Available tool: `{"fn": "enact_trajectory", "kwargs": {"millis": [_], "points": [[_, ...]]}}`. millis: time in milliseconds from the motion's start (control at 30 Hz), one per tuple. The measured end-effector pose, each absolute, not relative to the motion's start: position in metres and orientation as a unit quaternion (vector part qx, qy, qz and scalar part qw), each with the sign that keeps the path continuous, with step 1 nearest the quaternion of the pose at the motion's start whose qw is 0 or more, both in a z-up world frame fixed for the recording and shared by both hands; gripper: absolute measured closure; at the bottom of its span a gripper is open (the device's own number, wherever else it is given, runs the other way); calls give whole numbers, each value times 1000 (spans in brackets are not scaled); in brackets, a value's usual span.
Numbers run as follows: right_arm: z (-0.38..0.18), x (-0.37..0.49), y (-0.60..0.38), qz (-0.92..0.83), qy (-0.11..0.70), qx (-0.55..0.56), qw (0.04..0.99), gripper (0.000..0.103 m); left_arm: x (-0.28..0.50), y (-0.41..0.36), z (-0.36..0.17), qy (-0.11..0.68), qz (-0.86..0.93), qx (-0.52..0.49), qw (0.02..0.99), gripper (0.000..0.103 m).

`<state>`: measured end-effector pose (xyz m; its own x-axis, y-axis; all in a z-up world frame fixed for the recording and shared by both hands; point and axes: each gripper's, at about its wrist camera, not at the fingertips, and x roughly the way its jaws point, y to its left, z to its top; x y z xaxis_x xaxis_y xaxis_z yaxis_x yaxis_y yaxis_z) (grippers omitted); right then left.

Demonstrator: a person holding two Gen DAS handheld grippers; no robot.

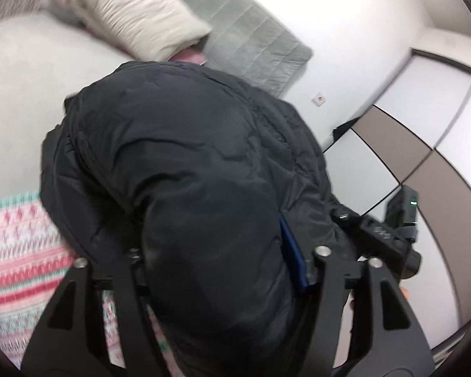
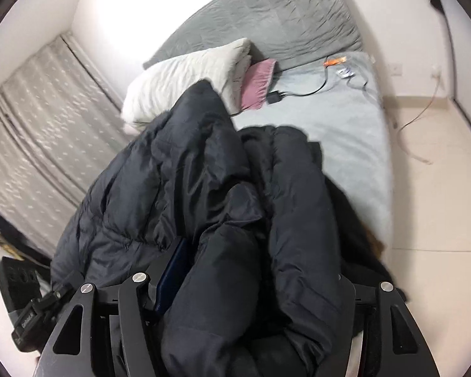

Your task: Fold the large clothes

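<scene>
A large black puffer jacket fills both views, bunched and lifted over the bed; it also shows in the right wrist view. My left gripper is shut on a thick fold of the jacket. My right gripper is shut on another bulky fold of it. A blue pad of the left gripper's finger presses the fabric; the right gripper's pad does the same. The right gripper's body shows at the left view's right edge.
The bed has a light grey sheet, a cream pillow, a pink cushion, a grey padded headboard, and a black charger with cable. A patterned pink blanket lies at left. Curtains hang left; the floor is right.
</scene>
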<state>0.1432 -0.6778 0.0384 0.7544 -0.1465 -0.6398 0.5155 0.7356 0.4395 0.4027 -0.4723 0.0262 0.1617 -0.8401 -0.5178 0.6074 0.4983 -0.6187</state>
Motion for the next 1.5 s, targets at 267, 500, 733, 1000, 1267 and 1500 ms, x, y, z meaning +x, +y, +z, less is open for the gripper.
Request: {"fn": "enact_trajectory", "kwargs": {"millis": [267, 500, 733, 1000, 1267, 1500], "points": [[108, 94, -634, -230, 243, 248, 909, 18, 383, -442, 53, 423, -469, -90, 770, 18], [97, 69, -571, -195, 267, 213, 919, 18, 356, -395, 63, 393, -425, -32, 815, 17], [87, 63, -501, -250, 306, 135, 909, 9, 293, -351, 58, 381, -327, 60, 863, 1], [73, 59, -434, -253, 350, 91, 897, 8, 242, -323, 42, 411, -290, 85, 860, 1], [73, 49, -404, -250, 368, 65, 893, 8, 199, -311, 49, 384, -274, 98, 876, 1], [77, 39, -392, -249, 370, 61, 893, 8, 186, -310, 54, 380, -281, 104, 875, 1]]}}
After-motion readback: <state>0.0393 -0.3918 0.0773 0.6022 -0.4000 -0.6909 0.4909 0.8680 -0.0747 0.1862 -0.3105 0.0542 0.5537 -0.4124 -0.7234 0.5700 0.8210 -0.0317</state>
